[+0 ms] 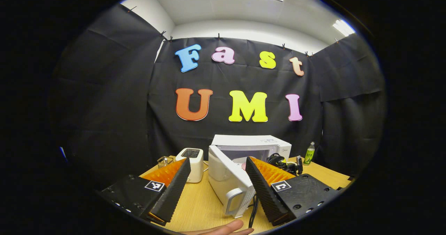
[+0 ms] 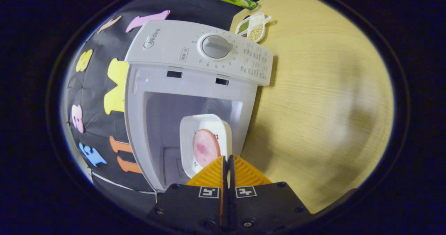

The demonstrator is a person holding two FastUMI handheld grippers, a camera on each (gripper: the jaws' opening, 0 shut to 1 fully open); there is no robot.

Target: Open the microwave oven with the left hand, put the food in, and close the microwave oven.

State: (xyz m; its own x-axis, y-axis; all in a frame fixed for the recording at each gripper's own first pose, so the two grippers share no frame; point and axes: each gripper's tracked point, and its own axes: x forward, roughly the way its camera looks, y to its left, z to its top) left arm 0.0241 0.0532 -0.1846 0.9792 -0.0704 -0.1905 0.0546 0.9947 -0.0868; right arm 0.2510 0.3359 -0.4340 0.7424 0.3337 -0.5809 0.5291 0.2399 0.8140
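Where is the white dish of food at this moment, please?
In the right gripper view, the white dish sits at the open microwave's mouth, pinched at its rim by the right gripper.

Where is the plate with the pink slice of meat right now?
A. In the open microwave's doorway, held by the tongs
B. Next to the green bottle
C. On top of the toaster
A: the right tongs pinch the white plate at the microwave opening.

On your wooden table (image 2: 313, 99): one white toaster (image 1: 192, 163), one small wire basket (image 1: 164, 161) just beside it, one green-labelled bottle (image 1: 309, 153), one divided white dish (image 2: 253, 26) holding green and pale beans, near the bottle.
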